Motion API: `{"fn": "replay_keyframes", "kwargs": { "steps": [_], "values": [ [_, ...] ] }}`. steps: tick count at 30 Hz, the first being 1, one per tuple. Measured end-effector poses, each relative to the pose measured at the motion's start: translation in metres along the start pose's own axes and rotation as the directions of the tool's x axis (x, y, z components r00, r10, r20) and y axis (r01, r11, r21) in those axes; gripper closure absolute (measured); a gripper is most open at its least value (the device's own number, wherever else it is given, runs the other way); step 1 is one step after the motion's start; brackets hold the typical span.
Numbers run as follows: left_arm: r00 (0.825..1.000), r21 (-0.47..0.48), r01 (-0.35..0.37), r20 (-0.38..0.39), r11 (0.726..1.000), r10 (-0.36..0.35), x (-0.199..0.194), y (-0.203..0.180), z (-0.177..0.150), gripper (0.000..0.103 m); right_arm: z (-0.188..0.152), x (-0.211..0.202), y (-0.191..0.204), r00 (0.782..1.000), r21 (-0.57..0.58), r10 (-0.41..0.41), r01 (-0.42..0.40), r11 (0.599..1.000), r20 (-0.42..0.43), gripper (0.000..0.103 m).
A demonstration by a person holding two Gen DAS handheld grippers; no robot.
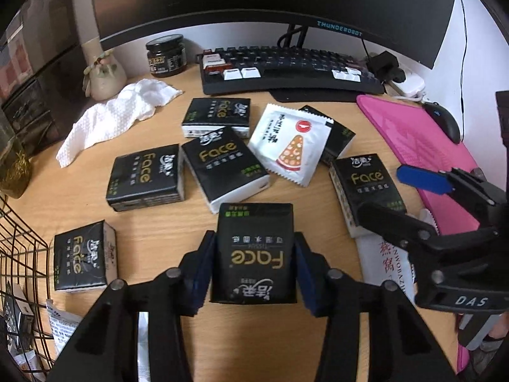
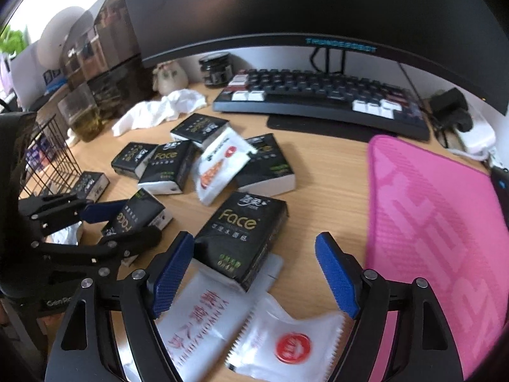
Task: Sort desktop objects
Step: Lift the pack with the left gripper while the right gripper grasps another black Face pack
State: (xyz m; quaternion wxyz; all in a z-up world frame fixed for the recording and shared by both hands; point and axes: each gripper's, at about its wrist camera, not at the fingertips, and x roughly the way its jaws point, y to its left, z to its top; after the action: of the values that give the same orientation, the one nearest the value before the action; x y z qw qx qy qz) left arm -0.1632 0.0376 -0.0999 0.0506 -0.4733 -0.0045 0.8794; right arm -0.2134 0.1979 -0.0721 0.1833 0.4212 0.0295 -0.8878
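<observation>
Left tool point(image 1: 254, 265): clamped on a black "Face" tissue pack point(image 1: 254, 254), blue pads pressed against both long sides. Pack sits square between the fingers, print upside down to the camera. Whether it is lifted clear of the worktop point(image 1: 159, 222) or resting on it, can't tell. Tool points forward toward the keyboard point(image 1: 286, 67), roughly level with a slight downward tilt.

Right tool point(image 2: 254, 273): fingers wide apart, nothing between the pads. Angled down over the front edge of the worktop, aimed at another Face pack point(image 2: 241, 235) that lies just ahead of the left pad point(image 2: 173, 273); pad and pack look close, contact unclear. That pack rests partly on a white sachet with red characters point(image 2: 197, 318). A second white sachet with a red round logo point(image 2: 286, 347) lies below the tool. In the left wrist view the right tool comes in from the right side, low over the pink mat point(image 1: 423, 146).

Rest of the packs: loose cluster mid-worktop, several flat and overlapping, with a white pizza-print sachet point(image 1: 291, 145) on top of two of them. One pack point(image 1: 82, 262) lies alone beside the wire basket point(image 1: 19, 254) at left.

Behind: crumpled white tissue point(image 1: 117, 117), dark jar point(image 1: 165, 55), small vase point(image 1: 103, 74), monitor point(image 1: 270, 0), mouse point(image 1: 443, 121) on the mat's far edge.
</observation>
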Motion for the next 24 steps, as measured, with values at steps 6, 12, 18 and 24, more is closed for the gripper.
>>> {"fn": "replay_keyframes", "kwargs": {
  "steps": [6, 12, 18, 24],
  "values": [
    [1.0, -0.021, -0.023, 0.004, 1.0, 0.023, -0.002, 0.01, -0.002, 0.051, 0.001, 0.011, 0.013, 1.0, 0.022, 0.004, -0.004, 1.0, -0.021, 0.024],
    [1.0, -0.046, -0.024, 0.01, 0.999, 0.024, -0.006, 0.022, -0.005, 0.051, 0.006, 0.024, 0.022, 0.999, 0.022, -0.026, 0.027, 0.999, -0.035, 0.024],
    [1.0, -0.042, -0.026, 0.014, 0.999, 0.027, -0.007, 0.025, -0.007, 0.051, 0.011, 0.031, 0.025, 0.995, -0.007, -0.096, 0.096, 0.995, -0.039, 0.037],
    [1.0, -0.048, -0.029, 0.01, 0.998, 0.029, -0.009, 0.027, -0.009, 0.051, 0.008, 0.024, 0.022, 0.993, -0.016, -0.113, 0.112, 0.994, -0.044, 0.057]
  ]
}}
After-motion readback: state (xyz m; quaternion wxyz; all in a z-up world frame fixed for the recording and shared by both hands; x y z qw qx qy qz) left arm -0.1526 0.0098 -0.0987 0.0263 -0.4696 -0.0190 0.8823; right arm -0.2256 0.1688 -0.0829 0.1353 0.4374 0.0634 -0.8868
